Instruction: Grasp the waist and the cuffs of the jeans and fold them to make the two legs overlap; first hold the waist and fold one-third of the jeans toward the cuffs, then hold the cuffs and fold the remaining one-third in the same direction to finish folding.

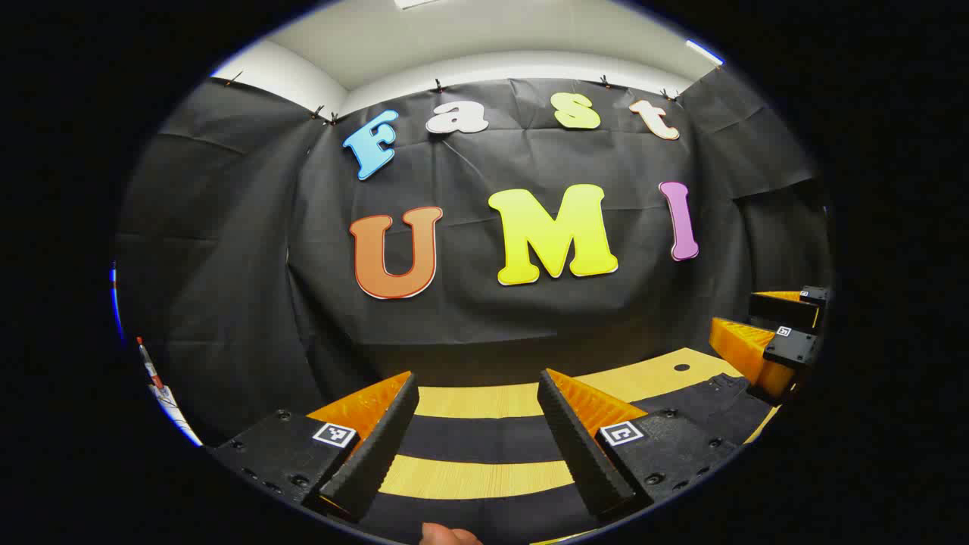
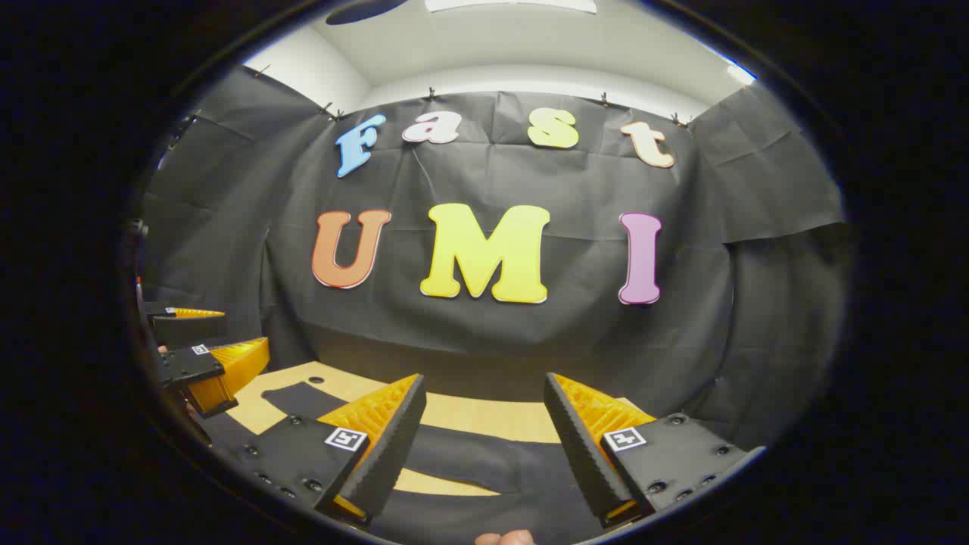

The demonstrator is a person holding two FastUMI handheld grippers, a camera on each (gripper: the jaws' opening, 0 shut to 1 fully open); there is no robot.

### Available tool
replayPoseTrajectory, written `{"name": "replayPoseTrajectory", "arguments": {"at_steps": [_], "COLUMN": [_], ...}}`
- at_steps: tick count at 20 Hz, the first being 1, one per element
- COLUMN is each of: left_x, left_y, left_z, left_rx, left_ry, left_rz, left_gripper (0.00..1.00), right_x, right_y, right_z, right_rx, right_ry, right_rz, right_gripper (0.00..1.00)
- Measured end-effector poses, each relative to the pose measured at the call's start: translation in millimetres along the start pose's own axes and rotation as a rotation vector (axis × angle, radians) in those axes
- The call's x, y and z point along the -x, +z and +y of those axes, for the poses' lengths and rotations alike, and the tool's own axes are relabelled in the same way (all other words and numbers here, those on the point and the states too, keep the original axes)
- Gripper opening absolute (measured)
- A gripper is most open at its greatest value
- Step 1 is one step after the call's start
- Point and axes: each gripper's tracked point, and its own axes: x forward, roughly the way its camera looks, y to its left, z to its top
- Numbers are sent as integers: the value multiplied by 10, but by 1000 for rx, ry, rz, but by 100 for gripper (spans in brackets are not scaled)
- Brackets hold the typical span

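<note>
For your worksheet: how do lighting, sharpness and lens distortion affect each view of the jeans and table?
Left gripper view: even light, sharp; fisheye bows the table; dark jeans show little detail between the open left gripper. Right gripper view: ceiling lamp glare on top, curved edges, jeans nearly black below the open right gripper.

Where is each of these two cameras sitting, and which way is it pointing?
Left gripper view: rides on the left gripper, facing the booth's back wall over dark jeans on a wooden table; own open fingers and a fingertip at the bottom edge.
Right gripper view: rides on the right gripper, facing the same wall over the jeans; own open fingers.
Shared: wall, table, jeans, and each shows the other gripper at its side.
</note>
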Motion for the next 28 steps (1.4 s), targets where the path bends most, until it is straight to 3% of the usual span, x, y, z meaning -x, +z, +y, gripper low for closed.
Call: {"name": "replayPoseTrajectory", "arguments": {"at_steps": [21, 24, 28], "left_x": [-79, -17, 230], "left_y": [-157, -385, -870], "left_z": [4, 148, 562], "left_rx": [19, 102, 251], "left_ry": [6, 32, 126], "left_rz": [47, 120, 269], "left_gripper": [100, 100, 100], "right_x": [-77, -64, 2], "right_y": [-108, -168, -348], "right_z": [-75, -115, -464], "right_rx": [9, -8, -6], "right_ry": [-10, -13, -52], "right_rz": [33, 62, 123], "right_gripper": [96, 96, 97]}}
